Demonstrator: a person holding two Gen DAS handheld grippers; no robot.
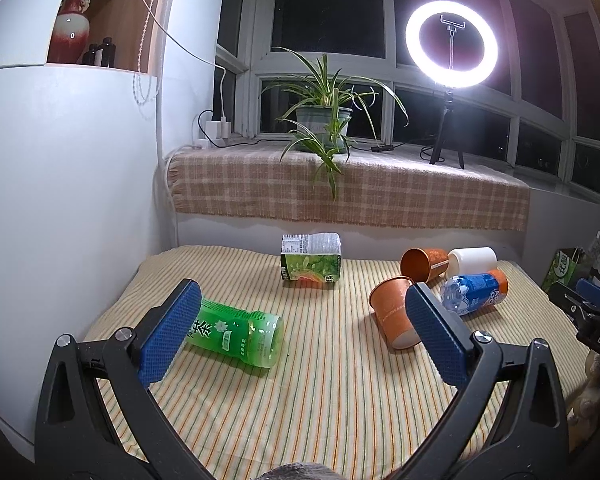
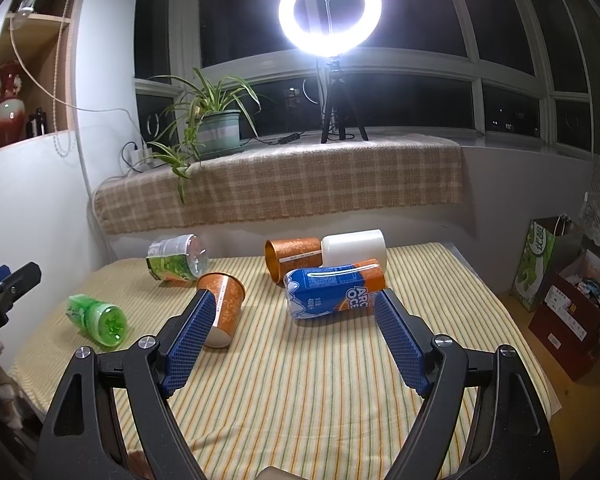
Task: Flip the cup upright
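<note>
Both grippers, the left gripper (image 1: 300,320) and the right gripper (image 2: 292,320), hang released over the striped cloth (image 2: 300,380), grasping nothing. An orange cup (image 2: 222,308) lies tipped at eleven o'clock of the right gripper, apparently empty, just beside its left finger (image 2: 188,344). A second orange cup (image 2: 292,258) lies at twelve o'clock, empty inside.

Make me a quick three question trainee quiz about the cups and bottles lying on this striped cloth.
1. True or false: the nearer orange cup stands upright.
2. Which lies against the farther orange cup: A the white cup, B the green bottle, C the plant?
3. Fill in: both the left gripper and right gripper are ____.

Key: 1 false, it lies on its side; 2 A; 3 open, holding nothing.
</note>
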